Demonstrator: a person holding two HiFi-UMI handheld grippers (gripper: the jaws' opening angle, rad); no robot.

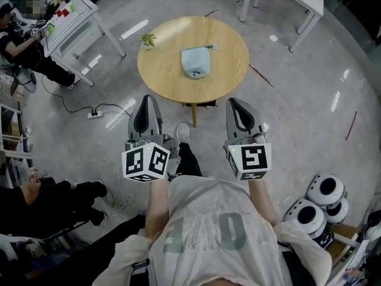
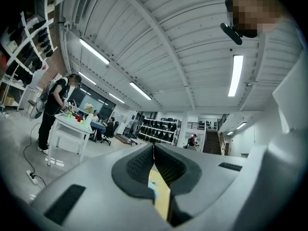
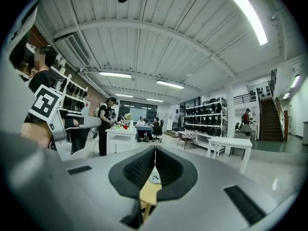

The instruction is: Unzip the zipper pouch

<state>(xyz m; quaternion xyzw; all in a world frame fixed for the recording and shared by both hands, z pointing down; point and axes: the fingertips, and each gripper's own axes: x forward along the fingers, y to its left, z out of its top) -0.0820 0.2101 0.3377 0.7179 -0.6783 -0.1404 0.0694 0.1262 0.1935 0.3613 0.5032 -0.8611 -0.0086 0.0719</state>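
Ahead of both tongs and well beyond their tips, a pale blue fabric zipper pouch (image 1: 196,62) lies near the middle of a round light-wood worktop (image 1: 169,79). A small green potted plant (image 1: 147,39) stands at the far rim, on the side of the left tongs (image 1: 147,100). These and the right tongs (image 1: 234,103) are held side by side in front of the person, short of the worktop's near edge and well apart from the pouch. Each pair is pressed fully together with nothing held, and in both gripper views the dark ribbed pads meet along a single line. Through the notch below the pads of the right tongs, only a sliver of the wood and a pale scrap of the pouch shows. By this, the task looks to be at its approach step, with the pouch untouched and the zip not yet worked. Whether the zip is fully shut cannot be told from this height. A small teal tab (image 1: 212,46) juts from the pouch's far corner on the right tongs' side, and it is probably the pull. The next move calls for bringing both pairs forward and down and spreading them. One should then pin the soft fabric beside the zip's end while the other pinches the tab, since a limp pouch will likely bunch and slide if it is not held.
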